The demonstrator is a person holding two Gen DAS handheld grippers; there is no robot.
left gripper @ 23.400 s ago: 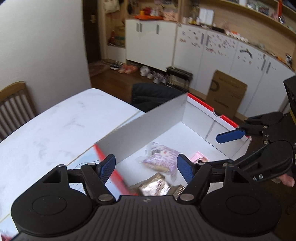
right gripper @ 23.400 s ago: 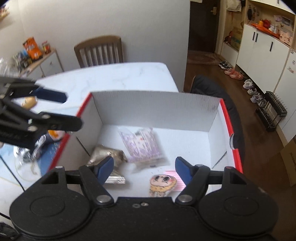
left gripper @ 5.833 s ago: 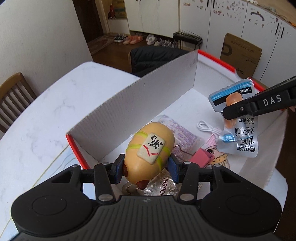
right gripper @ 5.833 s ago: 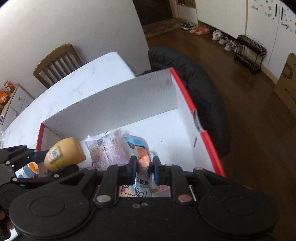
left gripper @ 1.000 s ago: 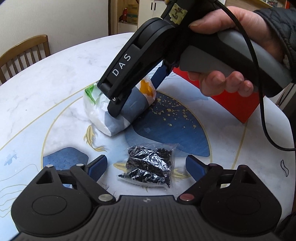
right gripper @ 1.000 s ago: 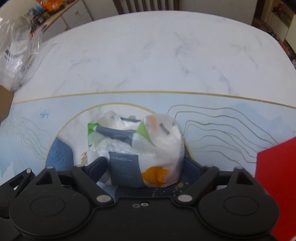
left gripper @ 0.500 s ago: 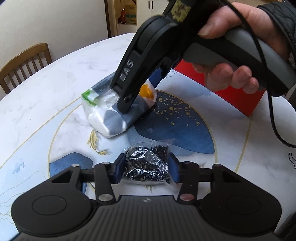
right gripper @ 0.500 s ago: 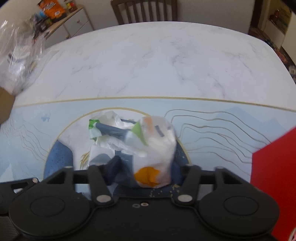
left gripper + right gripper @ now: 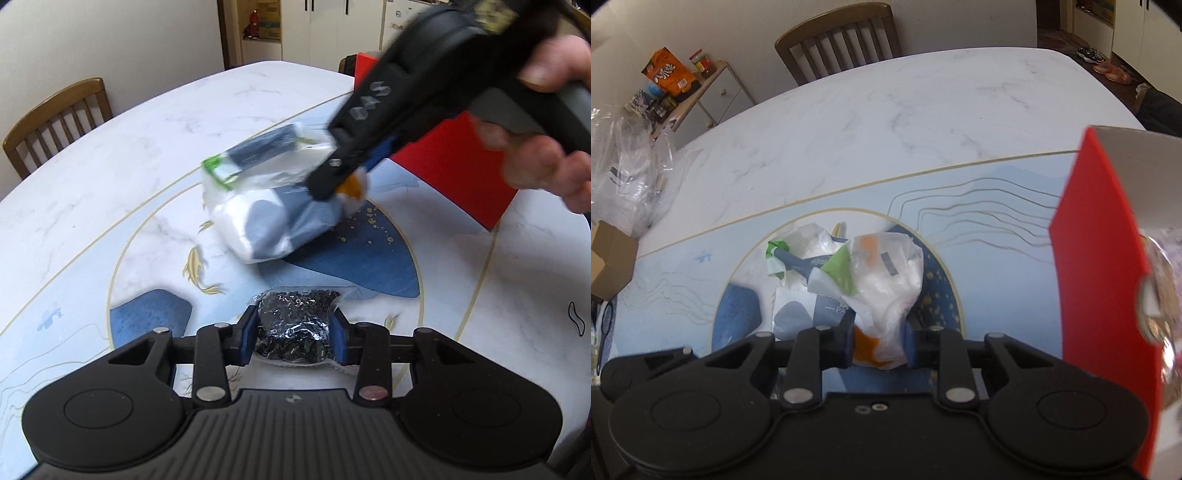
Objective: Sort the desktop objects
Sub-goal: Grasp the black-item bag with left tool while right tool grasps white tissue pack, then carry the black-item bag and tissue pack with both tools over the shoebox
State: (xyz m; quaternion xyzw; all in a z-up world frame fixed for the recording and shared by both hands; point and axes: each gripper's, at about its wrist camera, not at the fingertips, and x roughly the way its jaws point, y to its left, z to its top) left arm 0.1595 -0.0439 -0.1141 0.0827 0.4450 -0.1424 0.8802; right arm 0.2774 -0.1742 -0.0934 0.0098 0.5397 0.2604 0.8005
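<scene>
My left gripper [image 9: 293, 341] is shut on a small clear bag of black bits [image 9: 295, 325], just above the patterned table. My right gripper [image 9: 879, 345] is shut on a soft white tissue pack [image 9: 871, 288] with grey, green and orange print and holds it lifted and tilted. In the left wrist view the same pack [image 9: 266, 206] hangs from the right gripper [image 9: 332, 184], above the table and beyond the black bag. The red-and-white cardboard box [image 9: 1104, 258] stands to the right; it also shows in the left wrist view [image 9: 454, 162].
The white marble table [image 9: 905, 107] with a blue patterned mat [image 9: 354, 258] stretches behind. A wooden chair [image 9: 838, 37] stands at the far edge. Plastic bags [image 9: 624, 173], a small cardboard box [image 9: 609, 262] and a side cabinet with snacks [image 9: 672, 81] lie far left.
My right gripper has lifted the tissue pack off the table and swung it toward the red box. My left gripper stays shut on the black bag and has risen slightly.
</scene>
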